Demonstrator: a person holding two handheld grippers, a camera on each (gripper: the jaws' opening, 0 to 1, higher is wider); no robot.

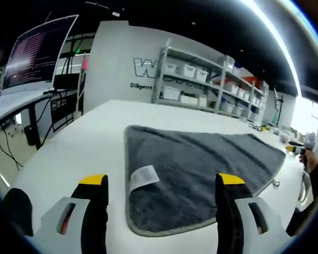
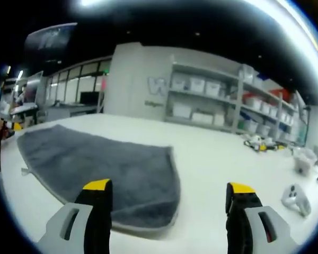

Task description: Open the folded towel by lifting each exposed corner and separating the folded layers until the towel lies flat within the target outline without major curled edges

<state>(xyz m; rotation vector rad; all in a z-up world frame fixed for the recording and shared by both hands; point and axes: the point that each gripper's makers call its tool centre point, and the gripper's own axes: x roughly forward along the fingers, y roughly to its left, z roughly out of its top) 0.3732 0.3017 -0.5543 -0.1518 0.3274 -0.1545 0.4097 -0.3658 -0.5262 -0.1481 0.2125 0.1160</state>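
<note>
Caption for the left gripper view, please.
Open left gripper hovers above the near edge of a grey towel with white label on a white table.

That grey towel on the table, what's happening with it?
A person is holding two grippers and is about to open up the grey towel lying on the white table. The left gripper hovers open near the edge with the white tag. The right gripper hovers open by another rounded corner. Neither one is touching the towel, which looks folded over and spread out smooth. Shelves with bins stand behind the table.
</note>
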